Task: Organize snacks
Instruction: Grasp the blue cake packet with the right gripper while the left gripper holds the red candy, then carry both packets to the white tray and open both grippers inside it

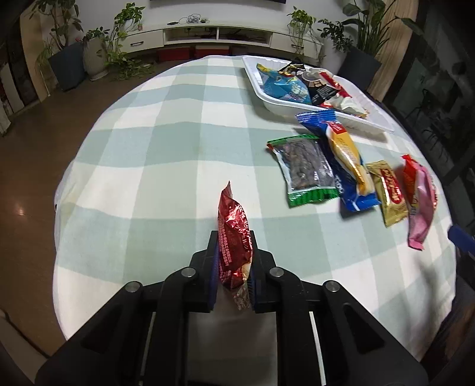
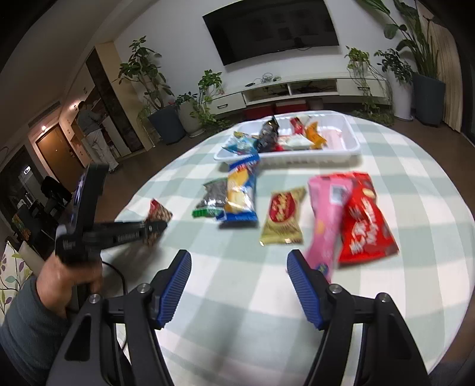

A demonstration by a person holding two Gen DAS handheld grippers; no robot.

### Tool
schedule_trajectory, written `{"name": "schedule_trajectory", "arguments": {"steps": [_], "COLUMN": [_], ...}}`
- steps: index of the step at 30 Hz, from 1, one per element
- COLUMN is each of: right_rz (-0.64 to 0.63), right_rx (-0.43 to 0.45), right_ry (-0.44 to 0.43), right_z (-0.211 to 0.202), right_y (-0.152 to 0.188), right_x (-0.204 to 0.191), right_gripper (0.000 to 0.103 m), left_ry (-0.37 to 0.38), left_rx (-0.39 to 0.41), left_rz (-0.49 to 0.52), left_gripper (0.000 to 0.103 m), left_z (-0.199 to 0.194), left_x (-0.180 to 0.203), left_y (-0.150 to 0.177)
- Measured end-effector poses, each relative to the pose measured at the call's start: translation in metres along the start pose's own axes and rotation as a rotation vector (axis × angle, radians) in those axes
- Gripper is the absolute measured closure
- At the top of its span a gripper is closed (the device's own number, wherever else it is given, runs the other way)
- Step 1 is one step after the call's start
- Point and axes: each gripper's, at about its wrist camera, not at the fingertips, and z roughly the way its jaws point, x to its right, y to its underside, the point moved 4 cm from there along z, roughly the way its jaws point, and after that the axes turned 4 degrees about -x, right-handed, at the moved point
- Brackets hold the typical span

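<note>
left tongs (image 1: 233, 267) pinch a crinkly red foil snack packet (image 1: 234, 237) by its lower end w/ most of it standing free, so it could slip en route to the white plastic tray (image 1: 268, 102). right tongs (image 2: 239, 285) hang spread & empty over the checked desk (image 2: 237, 311); a careless swing may scatter the loose pink wrapper (image 2: 325, 216).

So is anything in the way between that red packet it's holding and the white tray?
Yes: the green packet and the blue packet lie on the cloth between the red packet and the tray; above them, nothing visible.

A home living room, wall-mounted television (image 2: 271, 28), low white media console (image 2: 299, 90), potted houseplants (image 2: 145, 77), checked-cloth worktop (image 1: 166, 142), wooden door (image 2: 59, 151)
</note>
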Motion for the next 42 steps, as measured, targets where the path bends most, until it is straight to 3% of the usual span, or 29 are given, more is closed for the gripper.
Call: {"name": "schedule_trajectory", "arguments": {"steps": [6,13,26,37,42], "right_rz": [-0.056,-0.043,-0.038,-0.022,-0.011], "right_rx": [-0.032,-0.166,-0.309,-0.345,-0.327], "right_ry": [0.031,0.057,0.129,0.101,0.077], "right_z": [0.020,0.074,0.143,0.158,0.149], "right_y": [-0.032,-0.061,-0.080,-0.076,-0.071], "right_x": [-0.012,-0.008,-0.003,0.007,0.007], "right_gripper": [0.035,0.051,0.051,0.074,0.075], "left_ry": [0.119,0.184,0.221,0.217,0.216], "left_rx": [0.008,0.029,0.033,0.027,0.027], "left_rz": [-0.059,-0.083,-0.091,-0.086,-0.083], "left_gripper": [0.089,0.089,0.089,0.089,0.089], "left_z": [-0.013,-0.025,-0.024,-0.021,-0.020], "left_x": [-0.003,-0.007,-0.012,-0.011,-0.010], "left_y": [0.017,0.030,0.030,0.030,0.030]}}
